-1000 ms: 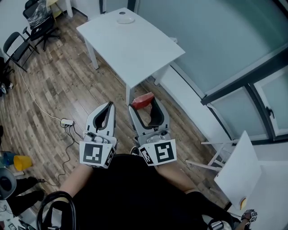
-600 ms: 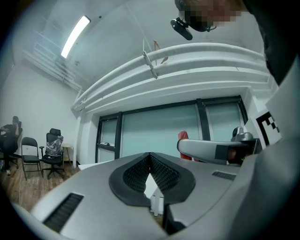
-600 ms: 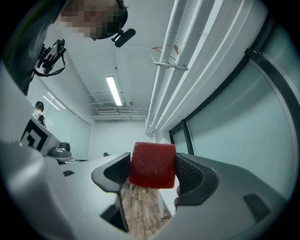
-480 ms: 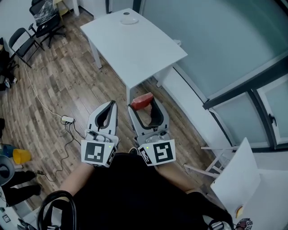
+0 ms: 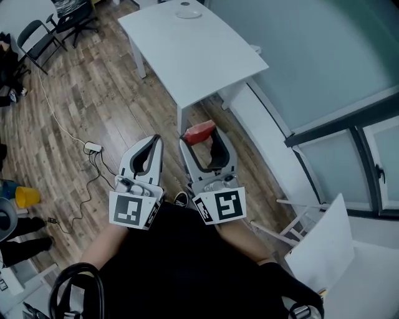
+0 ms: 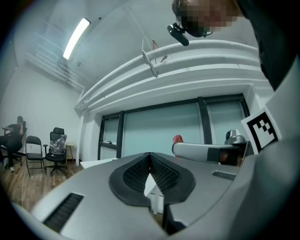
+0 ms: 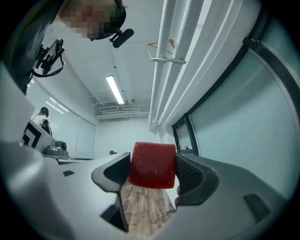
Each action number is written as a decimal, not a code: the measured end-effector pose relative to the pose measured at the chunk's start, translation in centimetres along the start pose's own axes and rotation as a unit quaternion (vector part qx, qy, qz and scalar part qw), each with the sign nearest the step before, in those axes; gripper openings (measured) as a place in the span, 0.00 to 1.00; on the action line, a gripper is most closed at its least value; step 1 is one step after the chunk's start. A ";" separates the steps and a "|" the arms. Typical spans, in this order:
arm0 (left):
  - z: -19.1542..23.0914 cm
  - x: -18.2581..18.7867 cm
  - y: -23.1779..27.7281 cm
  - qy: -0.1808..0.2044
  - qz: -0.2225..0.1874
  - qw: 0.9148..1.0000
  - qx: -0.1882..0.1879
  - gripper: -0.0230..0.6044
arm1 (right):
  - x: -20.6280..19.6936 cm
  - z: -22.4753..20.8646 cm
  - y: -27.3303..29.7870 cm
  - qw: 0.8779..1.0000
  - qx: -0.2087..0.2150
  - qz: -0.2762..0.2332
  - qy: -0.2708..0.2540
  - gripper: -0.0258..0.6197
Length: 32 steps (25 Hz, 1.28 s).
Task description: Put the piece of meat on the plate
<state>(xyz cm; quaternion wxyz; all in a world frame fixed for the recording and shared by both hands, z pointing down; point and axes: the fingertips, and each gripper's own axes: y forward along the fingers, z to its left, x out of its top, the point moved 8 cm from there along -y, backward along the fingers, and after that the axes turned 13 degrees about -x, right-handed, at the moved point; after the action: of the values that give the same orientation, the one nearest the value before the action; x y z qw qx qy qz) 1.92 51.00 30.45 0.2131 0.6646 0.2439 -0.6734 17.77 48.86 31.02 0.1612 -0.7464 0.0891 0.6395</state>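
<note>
Markings: each gripper carries a cube with a black-and-white square marker facing up. The left gripper's marker cube [image 5: 134,210] and the right gripper's marker cube [image 5: 221,207] show blocky patterns, not letters.
Piece of meat [image 7: 152,165]: a deep red block with rounded corners and a flat, finely pitted face. It is wider than the pads are tall and stands a little proud of their tops.
Right gripper [image 7: 152,172]: clamped on the piece of meat, one dark ribbed pad pressed to each side. The meat sits at the very tips, up in the air over the wood floor [image 5: 93,99].
Left gripper [image 6: 150,158]: pads pressed together at the tips with nothing between them. It is held just beside the right gripper, on its left and about level with it.
Table [image 5: 193,50]: white, standing ahead of both grippers, its near corner just beyond the tips of the right gripper.
Plate [image 5: 189,12]: a pale round dish at the table's far end, well apart from the right gripper and the meat.
Power strip [image 5: 93,147]: white, with a cable, on the floor to the left of the left gripper's tips.
</note>
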 end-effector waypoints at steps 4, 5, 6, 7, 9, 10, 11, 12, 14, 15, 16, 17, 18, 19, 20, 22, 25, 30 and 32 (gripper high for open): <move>1.1 -0.5 0.4 -0.008 -0.002 1.000 -0.003 0.04 | -0.4 0.3 0.6 1.000 0.000 0.007 -0.001 0.50; 1.4 -0.5 0.6 -0.011 -0.004 1.000 -0.005 0.04 | -0.4 0.3 0.8 1.000 -0.001 0.007 -0.003 0.50; 1.8 -0.4 0.9 -0.013 -0.005 1.000 -0.007 0.03 | -0.4 0.3 1.1 1.000 -0.002 0.007 -0.003 0.50; 2.1 -0.4 1.2 -0.013 -0.008 1.000 -0.006 0.04 | -0.4 0.4 1.4 1.000 -0.003 0.007 -0.003 0.50; 2.9 -0.4 1.5 -0.014 -0.008 1.000 -0.003 0.04 | -0.5 0.4 1.9 1.000 -0.005 0.008 -0.004 0.50; 3.3 -0.5 1.7 -0.018 -0.005 1.000 -0.001 0.04 | -0.6 0.4 2.3 1.000 -0.006 0.009 -0.005 0.50; 3.8 -0.8 1.8 -0.022 -0.002 1.000 0.000 0.04 | -0.7 0.5 2.7 1.000 -0.007 0.011 -0.006 0.50; 4.4 -1.0 1.9 -0.026 0.000 1.000 0.001 0.04 | -0.9 0.5 3.2 1.000 -0.009 0.013 -0.006 0.50; 5.3 -1.2 2.3 -0.030 0.003 1.000 0.001 0.03 | -0.9 0.6 4.0 1.000 -0.012 0.016 -0.006 0.50; 5.7 -1.3 2.5 -0.030 0.004 1.000 0.000 0.04 | -0.9 0.6 4.4 1.000 -0.014 0.016 -0.008 0.50; 6.2 -1.3 2.9 -0.029 0.005 1.000 -0.001 0.04 | -1.0 0.6 4.8 1.000 -0.014 0.016 -0.009 0.50; 6.7 -1.2 3.2 -0.028 0.004 1.000 -0.002 0.04 | -1.0 0.7 5.4 1.000 -0.015 0.015 -0.011 0.50; 7.3 -1.2 3.5 -0.027 0.003 1.000 -0.003 0.04 | -1.2 0.9 6.0 1.000 -0.016 0.015 -0.011 0.50; 8.0 -1.2 3.8 -0.026 0.003 1.000 -0.004 0.04 | -1.3 1.0 6.8 1.000 -0.017 0.016 -0.011 0.50; 8.6 -1.2 4.0 -0.026 0.004 1.000 -0.005 0.04 | -1.5 1.2 7.4 1.000 -0.018 0.018 -0.011 0.50; 9.9 -1.4 4.4 -0.027 0.007 1.000 -0.007 0.04 | -1.8 1.5 8.8 0.999 -0.023 0.020 -0.012 0.50; 12.2 -1.6 5.2 -0.030 0.006 0.999 -0.010 0.04 | -2.1 1.8 11.0 0.999 -0.029 0.021 -0.013 0.50; 15.4 -0.7 6.7 -0.022 0.003 1.000 -0.016 0.04 | -1.8 2.4 14.4 0.999 -0.035 0.014 -0.021 0.50; 16.9 -0.4 7.1 -0.018 -0.002 1.000 -0.019 0.04 | -1.7 2.8 15.7 0.999 -0.040 0.008 -0.024 0.50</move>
<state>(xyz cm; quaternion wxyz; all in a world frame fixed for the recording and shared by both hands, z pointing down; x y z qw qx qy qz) -7.06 35.06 30.46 0.2289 0.6474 0.2539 -0.6811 9.53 35.07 30.31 0.1284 -0.7361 0.0656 0.6613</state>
